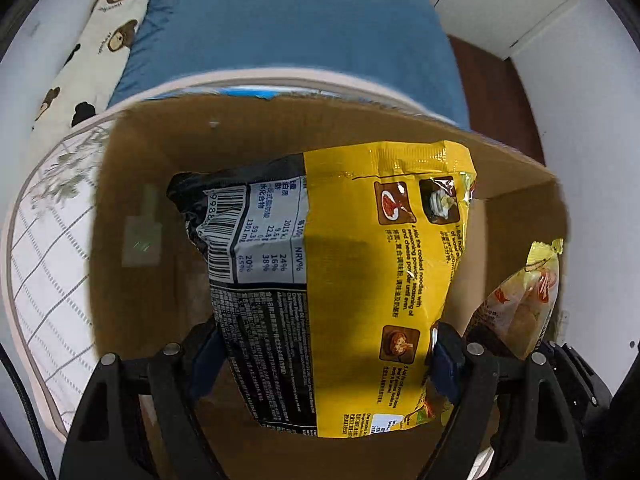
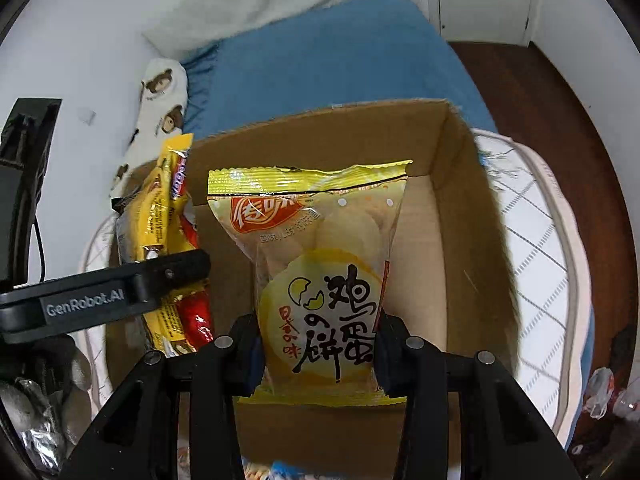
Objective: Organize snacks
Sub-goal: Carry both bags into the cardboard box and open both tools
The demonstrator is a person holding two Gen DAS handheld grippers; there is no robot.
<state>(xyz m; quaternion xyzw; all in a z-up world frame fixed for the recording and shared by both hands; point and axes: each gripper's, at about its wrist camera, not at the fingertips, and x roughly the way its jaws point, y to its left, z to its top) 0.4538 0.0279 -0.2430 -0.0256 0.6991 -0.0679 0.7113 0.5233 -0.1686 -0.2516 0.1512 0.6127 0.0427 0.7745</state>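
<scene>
Right gripper (image 2: 318,354), 6 o'clock: clamped on egg-cookie packet (image 2: 316,276), upright over open cardboard box (image 2: 472,216). Left gripper (image 2: 176,272), 9 o'clock: gripping yellow-red noodle packet (image 2: 170,216) at box's left wall.

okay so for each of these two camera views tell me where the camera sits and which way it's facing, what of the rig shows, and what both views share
Left wrist: sits on the left gripper, looks along its fingers into the cardboard box; both fingers show, clamping the noodle packet.
Right wrist: sits on the right gripper, looks into the same box; its fingers clamp the egg cookie bag, and the left gripper appears at the left.
Shared: box, both packets, blue bedding, bear pillow.
</scene>
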